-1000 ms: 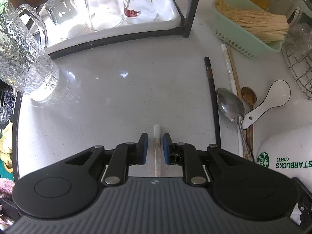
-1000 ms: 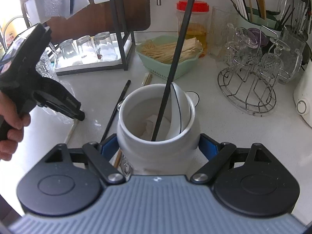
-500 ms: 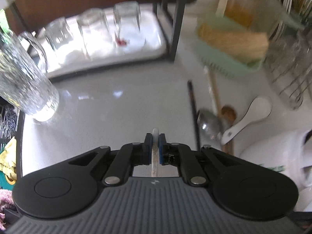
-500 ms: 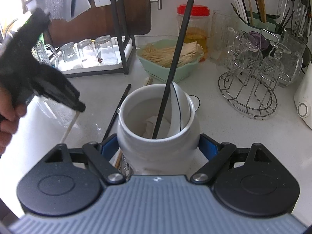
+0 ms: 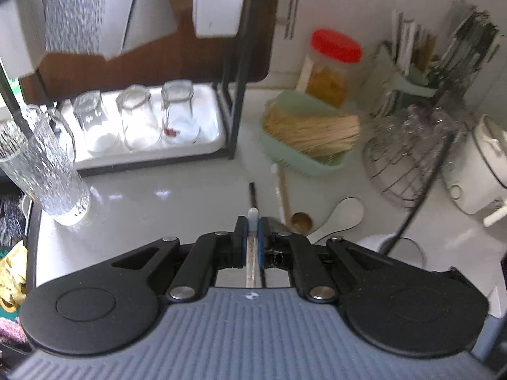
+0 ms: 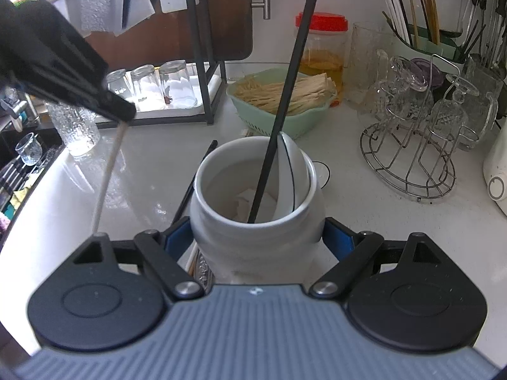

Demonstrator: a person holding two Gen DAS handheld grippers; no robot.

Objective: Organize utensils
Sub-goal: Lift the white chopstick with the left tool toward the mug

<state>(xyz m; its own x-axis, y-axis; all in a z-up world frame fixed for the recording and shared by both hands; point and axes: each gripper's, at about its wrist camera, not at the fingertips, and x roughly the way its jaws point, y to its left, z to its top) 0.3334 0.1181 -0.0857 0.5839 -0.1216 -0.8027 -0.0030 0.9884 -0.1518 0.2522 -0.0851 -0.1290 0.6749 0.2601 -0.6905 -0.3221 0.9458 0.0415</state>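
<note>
My left gripper (image 5: 252,226) is shut on a white chopstick (image 5: 252,218), lifted off the counter; in the right wrist view the chopstick (image 6: 106,177) hangs down from that gripper (image 6: 122,114) at the left. My right gripper (image 6: 258,237) is shut on a white ceramic jar (image 6: 256,228) that holds a black chopstick (image 6: 282,104) and a white spoon (image 6: 293,174). On the counter lie a black chopstick (image 5: 252,194), a wooden spoon (image 5: 301,220), a white ceramic spoon (image 5: 343,213) and a pale chopstick (image 5: 275,174).
A black rack with upturned glasses (image 5: 142,123) stands at the back left, a ribbed glass mug (image 5: 47,171) at the left edge. A green basket of sticks (image 5: 304,145), a red-lidded jar (image 5: 332,66), a wire glass stand (image 6: 412,145) and a chopstick holder (image 6: 418,31) are behind and right.
My left gripper closed on the white chopstick and lifted it off the counter, tilting upward. My right gripper kept holding the jar still.
</note>
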